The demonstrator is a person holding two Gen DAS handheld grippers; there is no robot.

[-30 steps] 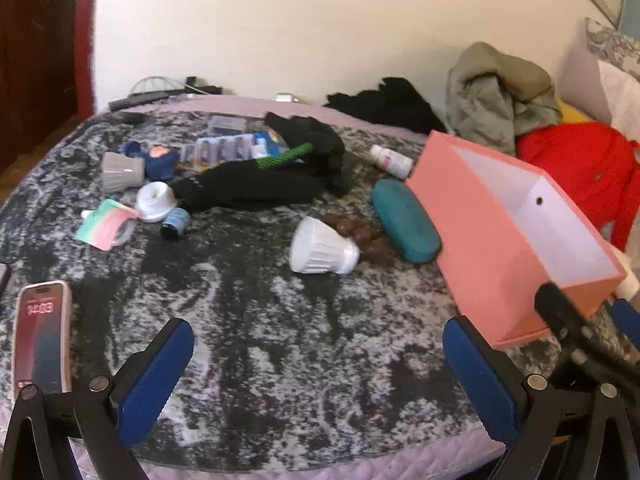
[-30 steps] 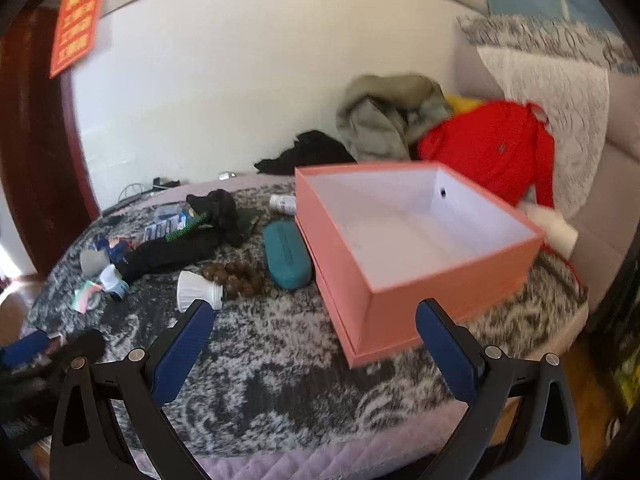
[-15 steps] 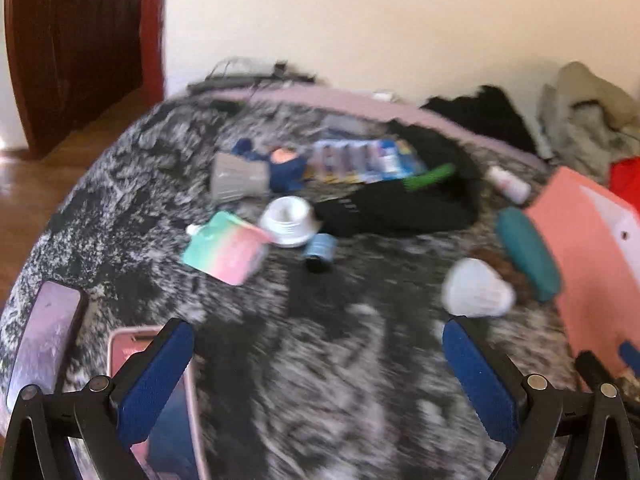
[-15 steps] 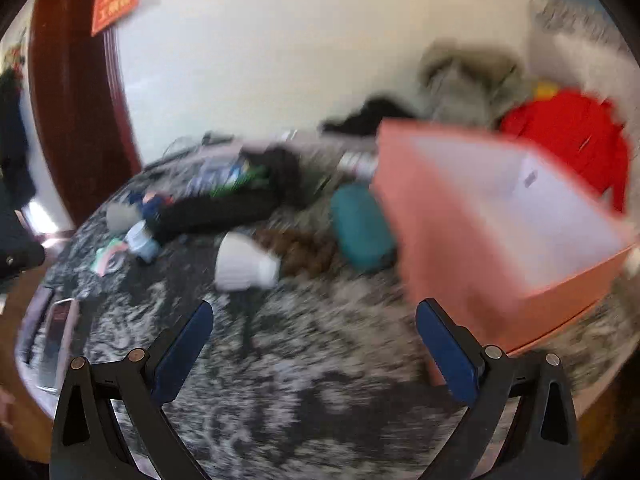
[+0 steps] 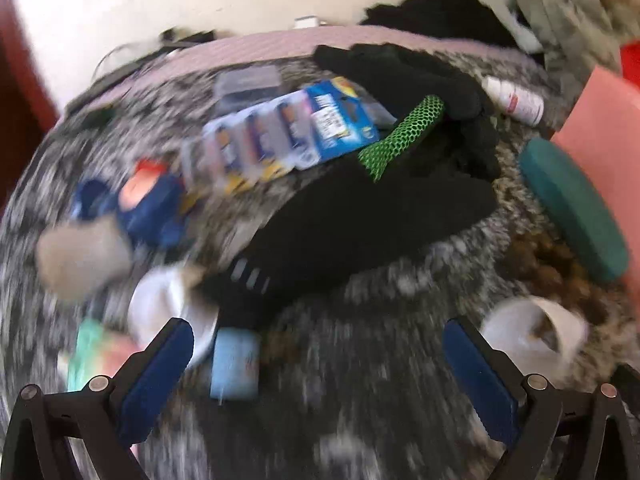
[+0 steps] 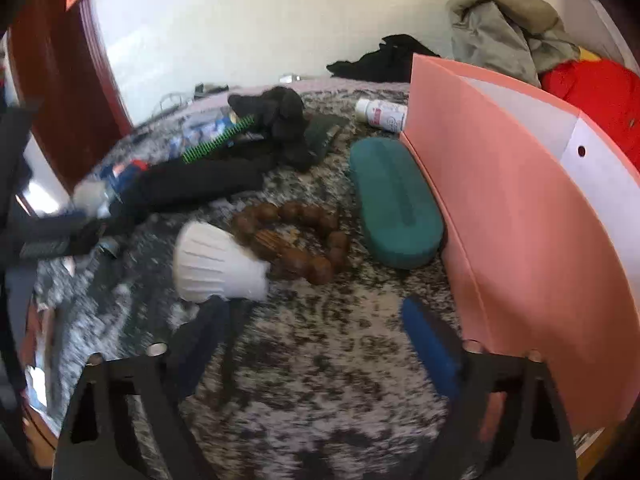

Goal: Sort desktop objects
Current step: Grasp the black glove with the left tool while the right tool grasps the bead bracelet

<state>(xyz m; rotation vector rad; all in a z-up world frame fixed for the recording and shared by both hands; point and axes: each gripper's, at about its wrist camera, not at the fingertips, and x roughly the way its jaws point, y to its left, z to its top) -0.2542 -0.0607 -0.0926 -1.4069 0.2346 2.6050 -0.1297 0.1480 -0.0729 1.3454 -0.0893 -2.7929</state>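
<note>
My left gripper (image 5: pixel 320 356) is open and empty, low over the mottled cover, in front of a black cloth (image 5: pixel 360 216), a small light-blue roll (image 5: pixel 234 364) and a blue battery pack (image 5: pixel 288 132). My right gripper (image 6: pixel 316 336) is open and empty, just in front of a white bulb (image 6: pixel 216 264) and brown wooden beads (image 6: pixel 296 240). A teal glasses case (image 6: pixel 394 200) lies against the pink box (image 6: pixel 520 216). The bulb (image 5: pixel 536 340), the case (image 5: pixel 572 204) and the box (image 5: pixel 604 128) also show in the left wrist view.
A white pill bottle (image 6: pixel 380 114) lies behind the case. A green mesh sleeve (image 5: pixel 400 138) rests on the black cloth. A grey cup (image 5: pixel 80 256), a blue toy (image 5: pixel 148 204) and a white lid (image 5: pixel 160 304) sit at left. Clothes (image 6: pixel 500 28) are piled at the back.
Both grippers have moved forward and down toward the objects. The left now faces the black cloth and blue roll; the right is close to the bulb and beads.
</note>
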